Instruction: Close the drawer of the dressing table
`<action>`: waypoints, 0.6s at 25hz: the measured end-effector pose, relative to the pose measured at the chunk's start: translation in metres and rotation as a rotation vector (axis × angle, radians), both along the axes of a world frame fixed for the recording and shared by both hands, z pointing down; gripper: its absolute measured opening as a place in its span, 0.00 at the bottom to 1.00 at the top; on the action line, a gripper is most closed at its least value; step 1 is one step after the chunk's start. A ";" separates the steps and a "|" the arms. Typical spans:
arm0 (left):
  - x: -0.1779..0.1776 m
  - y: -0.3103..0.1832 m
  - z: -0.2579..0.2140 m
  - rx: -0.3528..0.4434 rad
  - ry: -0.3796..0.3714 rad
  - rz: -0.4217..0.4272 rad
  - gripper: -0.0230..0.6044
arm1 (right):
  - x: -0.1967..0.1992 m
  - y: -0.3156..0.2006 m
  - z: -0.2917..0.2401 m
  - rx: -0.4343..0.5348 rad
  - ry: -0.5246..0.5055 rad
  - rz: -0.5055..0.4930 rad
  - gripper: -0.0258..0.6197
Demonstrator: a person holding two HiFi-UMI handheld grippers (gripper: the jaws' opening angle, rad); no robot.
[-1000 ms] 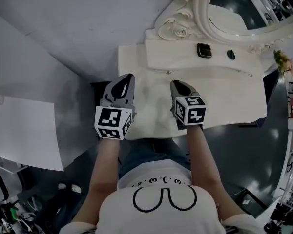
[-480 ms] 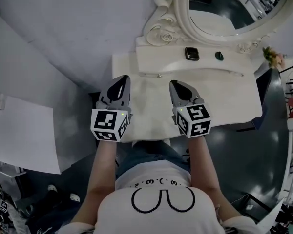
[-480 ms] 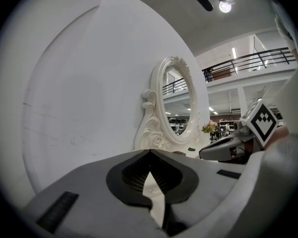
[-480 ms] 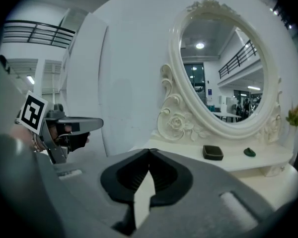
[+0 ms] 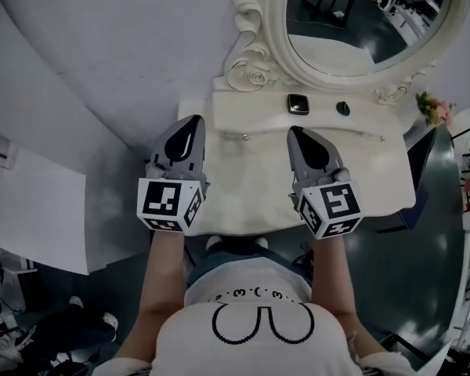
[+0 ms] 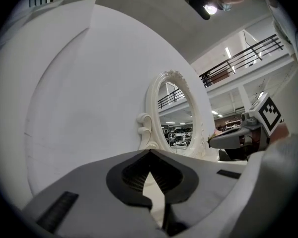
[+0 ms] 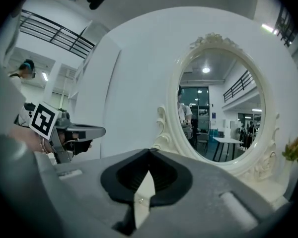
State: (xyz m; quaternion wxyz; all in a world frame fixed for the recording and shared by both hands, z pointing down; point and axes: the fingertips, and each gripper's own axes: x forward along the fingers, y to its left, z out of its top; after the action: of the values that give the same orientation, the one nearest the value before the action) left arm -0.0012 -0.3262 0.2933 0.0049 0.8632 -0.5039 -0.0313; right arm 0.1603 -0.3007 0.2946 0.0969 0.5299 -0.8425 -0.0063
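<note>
The white dressing table [image 5: 251,190] stands against a grey wall, with an oval carved mirror [image 5: 352,22] on top. Its low drawer row runs under the mirror, and the fronts with small knobs [image 5: 245,137] look flush. My left gripper [image 5: 192,121] hovers above the left part of the tabletop, pointing level at the wall. Its fingertips meet, with nothing between them [image 6: 150,151]. My right gripper [image 5: 299,131] hangs over the middle of the table, also shut and empty [image 7: 149,150]. It faces the mirror [image 7: 218,108]. Neither gripper touches the table.
A small black box [image 5: 298,104] and a dark green item [image 5: 343,108] lie on the shelf under the mirror. Flowers [image 5: 429,108] stand at the table's right end. A white panel [image 5: 31,210] leans at the left. The person stands at the table's front edge.
Both grippers have risen above the tabletop and look larger in the head view. The head view has tilted up, so more of the mirror shows.
</note>
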 end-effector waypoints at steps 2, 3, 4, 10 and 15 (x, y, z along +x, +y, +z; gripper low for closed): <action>0.003 0.001 -0.015 0.031 -0.002 -0.013 0.03 | 0.005 0.001 -0.018 0.038 -0.011 -0.011 0.04; 0.004 0.001 -0.022 0.046 -0.004 -0.018 0.03 | 0.007 0.002 -0.026 0.057 -0.015 -0.016 0.04; 0.006 0.002 -0.028 0.061 -0.007 -0.021 0.03 | 0.009 0.002 -0.033 0.076 -0.018 -0.020 0.04; 0.017 0.009 -0.061 0.143 -0.046 -0.029 0.03 | 0.020 0.011 -0.074 0.179 -0.042 -0.018 0.04; 0.025 0.014 -0.078 0.183 -0.069 -0.028 0.03 | 0.029 0.016 -0.093 0.229 -0.034 -0.012 0.04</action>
State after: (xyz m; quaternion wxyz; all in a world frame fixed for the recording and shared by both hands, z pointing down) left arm 0.0241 -0.3126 0.2150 -0.0917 0.8535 -0.5108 -0.0474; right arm 0.1895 -0.2844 0.2014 0.0215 0.5324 -0.8410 -0.0942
